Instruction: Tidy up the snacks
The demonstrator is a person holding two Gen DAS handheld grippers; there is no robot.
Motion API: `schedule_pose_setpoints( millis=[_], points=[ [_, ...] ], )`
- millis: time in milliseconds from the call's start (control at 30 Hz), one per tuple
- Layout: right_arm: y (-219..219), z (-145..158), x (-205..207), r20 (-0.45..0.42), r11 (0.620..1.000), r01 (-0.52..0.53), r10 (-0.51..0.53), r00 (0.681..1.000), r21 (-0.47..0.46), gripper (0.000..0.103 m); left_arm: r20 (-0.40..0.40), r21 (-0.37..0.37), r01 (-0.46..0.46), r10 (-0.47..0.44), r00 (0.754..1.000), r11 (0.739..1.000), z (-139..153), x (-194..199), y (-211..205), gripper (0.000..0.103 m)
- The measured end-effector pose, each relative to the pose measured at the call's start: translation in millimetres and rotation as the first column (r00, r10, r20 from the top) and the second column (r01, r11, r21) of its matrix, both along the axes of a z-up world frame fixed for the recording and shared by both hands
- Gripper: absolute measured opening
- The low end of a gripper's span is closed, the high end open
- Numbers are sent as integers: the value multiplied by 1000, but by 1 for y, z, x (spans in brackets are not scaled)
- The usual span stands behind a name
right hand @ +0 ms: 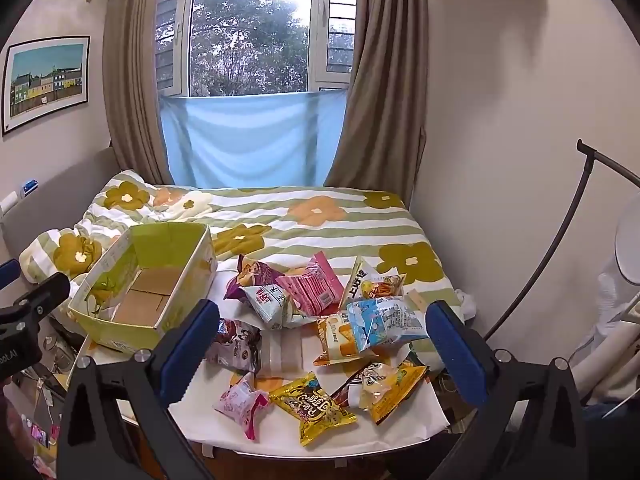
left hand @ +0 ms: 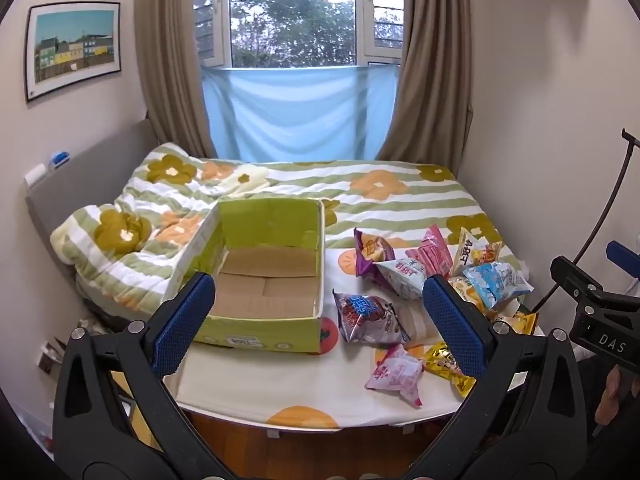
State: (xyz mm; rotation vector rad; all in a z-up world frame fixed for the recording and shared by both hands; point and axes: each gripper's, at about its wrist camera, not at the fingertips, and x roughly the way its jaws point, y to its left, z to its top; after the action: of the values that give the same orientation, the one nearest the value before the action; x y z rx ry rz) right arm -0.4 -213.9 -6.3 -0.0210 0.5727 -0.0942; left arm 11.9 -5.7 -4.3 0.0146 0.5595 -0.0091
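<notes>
On the left we see a green cardboard box [left hand: 256,276], open-topped, its plain brown floor bare, resting on a flower-printed quilt [left hand: 400,196]. To its right, crinkly foil snack packets [right hand: 320,336] lie scattered on the bed's near end. Our left gripper [left hand: 318,324] and right gripper [right hand: 322,350] both hover spread wide, holding nothing.

Home bedroom: bed [left hand: 400,200], curtained window [left hand: 292,12], probably lived-in
</notes>
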Motion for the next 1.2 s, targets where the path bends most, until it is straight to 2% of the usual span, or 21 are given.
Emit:
schedule_pose_setpoints(
  millis=[1200],
  points=[
    [-6, -3, -1, -13, 1000, -4, 4, 1000, 14, 103, -26, -5, 14, -14, 1000, 1000, -3, 1, -15, 103]
  ],
)
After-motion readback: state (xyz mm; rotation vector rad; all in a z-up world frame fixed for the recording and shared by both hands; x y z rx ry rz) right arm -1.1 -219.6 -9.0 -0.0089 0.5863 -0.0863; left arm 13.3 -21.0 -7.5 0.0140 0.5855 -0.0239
